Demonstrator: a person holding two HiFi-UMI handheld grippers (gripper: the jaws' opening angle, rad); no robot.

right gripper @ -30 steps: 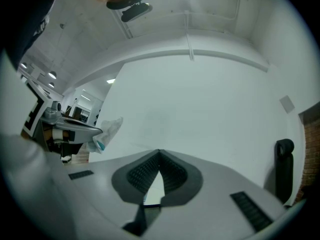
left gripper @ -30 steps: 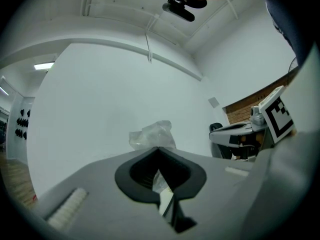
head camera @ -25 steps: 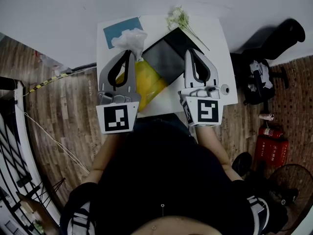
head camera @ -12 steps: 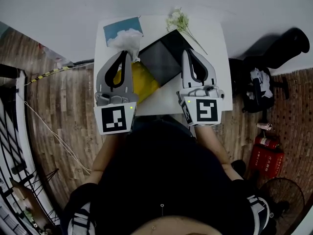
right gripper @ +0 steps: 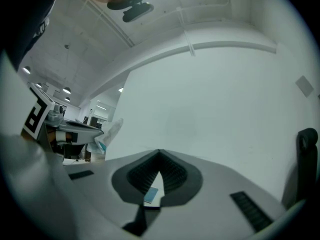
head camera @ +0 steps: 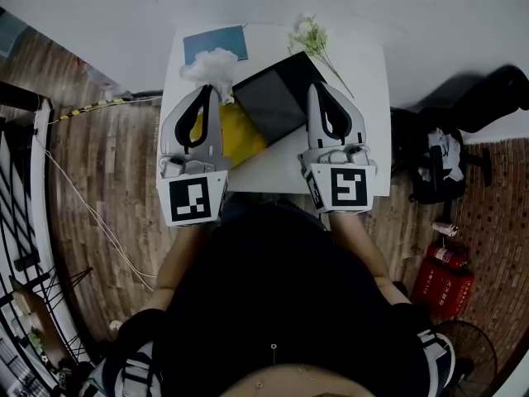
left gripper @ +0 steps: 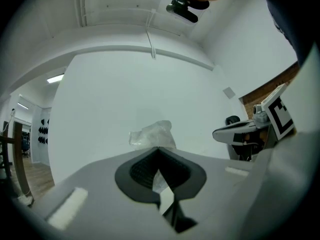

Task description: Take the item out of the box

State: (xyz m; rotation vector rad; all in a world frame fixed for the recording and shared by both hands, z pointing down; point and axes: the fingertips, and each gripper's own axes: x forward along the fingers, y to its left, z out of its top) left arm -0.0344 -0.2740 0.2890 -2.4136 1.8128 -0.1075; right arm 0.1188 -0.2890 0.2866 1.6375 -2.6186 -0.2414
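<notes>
A dark flat box (head camera: 269, 102) lies slantwise on the small white table (head camera: 364, 98). A yellow item (head camera: 235, 131) sits at the box's left edge, partly under my left gripper (head camera: 216, 89). That gripper is shut on the crumpled top of a clear plastic bag (head camera: 213, 63), which sticks out past its tips (left gripper: 152, 134). I cannot tell whether the yellow item is inside the bag. My right gripper (head camera: 318, 88) hovers over the box's right corner. In its own view the right gripper (right gripper: 159, 151) has its jaws together with nothing between them.
A blue card (head camera: 215, 41) lies at the table's far left corner and a sprig of small flowers (head camera: 310, 35) at the far edge. A white wall stands behind the table. Dark bags (head camera: 438, 164) and red extinguishers (head camera: 442, 279) sit on the wooden floor to the right.
The right gripper has shifted a little over the box. The left gripper keeps its hold on the bag, and less of the yellow item shows beside it.
</notes>
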